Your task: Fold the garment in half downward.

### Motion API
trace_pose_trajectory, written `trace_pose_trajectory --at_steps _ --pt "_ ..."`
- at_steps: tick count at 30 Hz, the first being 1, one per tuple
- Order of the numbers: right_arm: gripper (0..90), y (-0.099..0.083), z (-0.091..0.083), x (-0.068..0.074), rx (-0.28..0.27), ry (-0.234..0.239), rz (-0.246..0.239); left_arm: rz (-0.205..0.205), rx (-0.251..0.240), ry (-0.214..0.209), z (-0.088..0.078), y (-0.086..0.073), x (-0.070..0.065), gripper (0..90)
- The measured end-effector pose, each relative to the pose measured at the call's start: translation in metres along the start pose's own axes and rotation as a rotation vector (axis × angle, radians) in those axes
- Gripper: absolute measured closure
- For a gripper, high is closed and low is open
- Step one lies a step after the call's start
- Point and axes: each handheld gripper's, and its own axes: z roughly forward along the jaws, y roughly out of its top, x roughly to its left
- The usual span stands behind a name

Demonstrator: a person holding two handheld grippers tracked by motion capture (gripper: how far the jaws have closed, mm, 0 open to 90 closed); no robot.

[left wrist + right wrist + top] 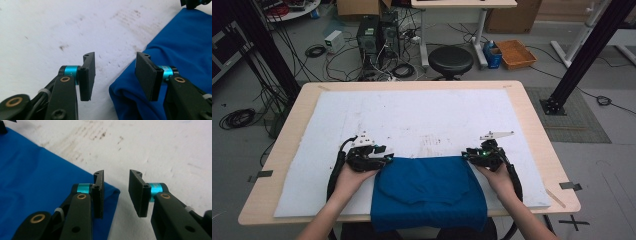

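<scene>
A blue cloth [428,190] lies folded at the table's near edge and hangs over the front. My left gripper [384,159] sits at the cloth's far left corner, my right gripper [468,156] at its far right corner. In the left gripper view the left gripper [115,75] is open above the white mat, the cloth's folded corner [130,97] under its right jaw and not pinched. In the right gripper view the right gripper [116,193] is open too, with the blue cloth [37,185] and its corner beneath the left jaw, nothing gripped.
A stained white mat [412,115] covers most of the wooden table [532,110]. Beyond the far edge stand a black stool [450,60], computer towers [377,35], tangled cables and an orange tray [515,53]. A black frame post [587,55] rises at right.
</scene>
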Motion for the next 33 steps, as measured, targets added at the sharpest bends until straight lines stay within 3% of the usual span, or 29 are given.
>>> trace_pose_trajectory --at_steps 2,4,12,15,17,19,20,23,25,26,29,30,33 --pt "85.3 -0.001 0.002 0.002 0.017 0.012 -0.027 0.006 0.030 -0.025 0.003 -0.002 -0.002 64.9" --pt "89.8 -0.001 0.001 0.004 0.019 0.006 -0.064 0.034 0.026 -0.013 0.001 -0.004 -0.005 77.7" --pt "90.0 -0.006 -0.013 -0.004 -0.016 -0.018 -0.061 0.012 0.011 -0.006 -0.007 -0.010 -0.004 82.1" --pt "90.0 -0.007 -0.014 -0.005 -0.024 -0.018 -0.069 0.008 0.001 0.008 -0.008 -0.009 -0.006 79.0" --pt "89.1 -0.007 -0.016 -0.004 -0.033 -0.018 -0.070 -0.003 -0.007 0.025 -0.010 -0.009 -0.005 66.9" --pt "79.4 -0.006 -0.018 -0.004 -0.059 -0.020 -0.062 -0.024 -0.026 0.038 -0.011 -0.009 -0.003 59.7" --pt "78.5 -0.005 -0.019 -0.005 -0.065 -0.017 -0.048 -0.043 -0.027 0.043 -0.012 -0.009 -0.001 54.0" --pt "66.5 -0.006 -0.017 -0.007 -0.053 0.008 -0.005 -0.065 -0.027 0.033 -0.010 -0.010 0.001 51.6" --pt "66.5 -0.007 -0.011 -0.007 -0.022 0.024 -0.003 -0.061 -0.017 0.021 -0.008 -0.010 0.000 51.2" --pt "69.2 -0.008 -0.009 -0.005 -0.013 0.020 -0.010 -0.051 -0.005 0.017 -0.007 -0.010 -0.001 52.2" --pt "86.2 -0.009 -0.007 -0.001 0.004 0.014 -0.058 -0.016 0.016 -0.008 -0.006 -0.011 -0.005 69.4" --pt "87.4 -0.008 -0.007 0.000 0.001 0.008 -0.072 -0.003 0.016 -0.004 -0.006 -0.011 -0.005 75.9" --pt "88.4 -0.007 -0.010 -0.001 -0.011 -0.004 -0.073 0.006 0.013 -0.002 -0.006 -0.010 -0.005 81.8"
